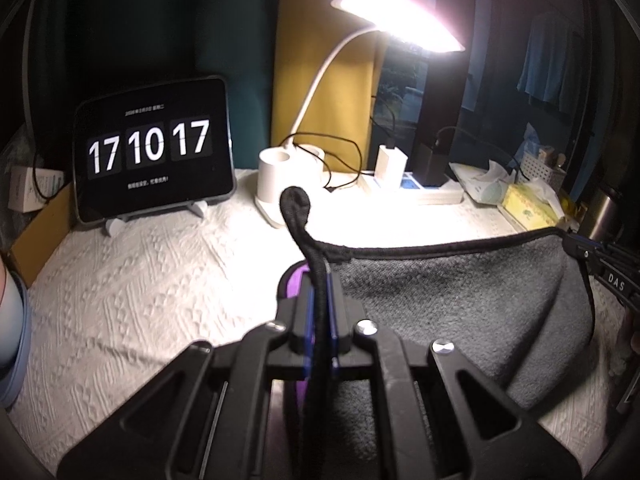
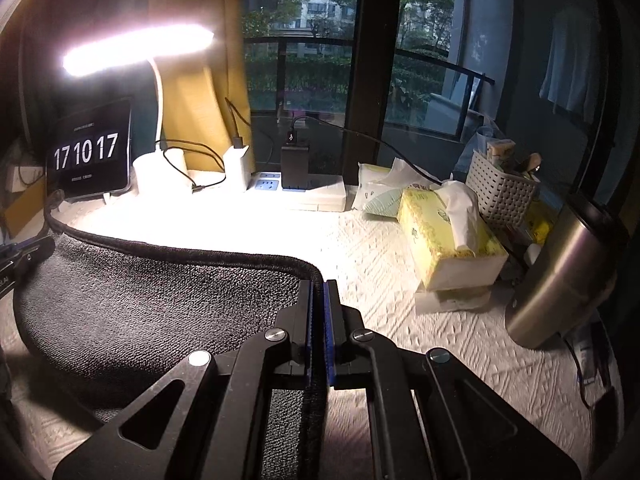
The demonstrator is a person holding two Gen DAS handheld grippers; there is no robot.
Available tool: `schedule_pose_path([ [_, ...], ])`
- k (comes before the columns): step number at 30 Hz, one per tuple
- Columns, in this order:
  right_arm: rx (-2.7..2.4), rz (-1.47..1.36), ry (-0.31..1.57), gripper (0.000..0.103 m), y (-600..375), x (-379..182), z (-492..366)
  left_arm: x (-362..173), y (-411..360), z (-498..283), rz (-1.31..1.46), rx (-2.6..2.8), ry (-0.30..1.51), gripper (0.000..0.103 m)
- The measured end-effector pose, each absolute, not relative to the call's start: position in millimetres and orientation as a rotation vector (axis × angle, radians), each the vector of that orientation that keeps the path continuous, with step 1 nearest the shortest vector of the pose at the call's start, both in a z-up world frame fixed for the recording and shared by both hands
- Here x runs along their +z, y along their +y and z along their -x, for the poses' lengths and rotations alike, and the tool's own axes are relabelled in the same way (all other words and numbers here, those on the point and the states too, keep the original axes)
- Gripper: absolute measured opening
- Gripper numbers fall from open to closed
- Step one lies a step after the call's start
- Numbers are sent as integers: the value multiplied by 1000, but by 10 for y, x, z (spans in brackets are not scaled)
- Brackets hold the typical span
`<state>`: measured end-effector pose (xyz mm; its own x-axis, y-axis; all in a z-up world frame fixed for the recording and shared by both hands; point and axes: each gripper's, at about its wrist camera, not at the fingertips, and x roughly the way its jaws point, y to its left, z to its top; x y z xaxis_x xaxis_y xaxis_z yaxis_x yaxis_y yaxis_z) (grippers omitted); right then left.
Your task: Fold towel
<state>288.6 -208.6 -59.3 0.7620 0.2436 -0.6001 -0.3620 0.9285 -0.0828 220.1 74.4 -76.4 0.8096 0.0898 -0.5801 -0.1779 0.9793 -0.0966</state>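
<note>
My left gripper (image 1: 319,280) is clamped on one corner of the grey towel (image 1: 460,300); my right gripper (image 2: 319,300) is clamped on the other. The held hem spans between them; the towel sags onto the white tablecloth (image 1: 140,280).

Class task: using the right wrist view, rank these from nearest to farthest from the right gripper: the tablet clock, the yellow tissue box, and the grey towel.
1. Grey towel: clamped in the right gripper itself, spreading left.
2. Yellow tissue box: ahead, to the right.
3. Tablet clock: far left, at the back of the table.
</note>
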Motion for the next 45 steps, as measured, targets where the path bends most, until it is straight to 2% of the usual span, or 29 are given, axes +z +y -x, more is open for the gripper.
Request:
schedule_pose_path([
  [17, 336, 210, 639, 6, -1995, -800, -3411, -887, 834, -2716, 121, 150, 633, 6],
  [40, 315, 244, 801, 6, -1814, -1302, -3901, -1352, 1029, -3251, 187, 151, 870, 9],
  [42, 313, 244, 805, 8, -1809, -1306, -3908, -1337, 1017, -3247, 180, 161, 876, 12],
  [45, 302, 240, 808, 23, -1826, -1298, -3910, -1319, 1013, -3250, 173, 180, 876, 15],
])
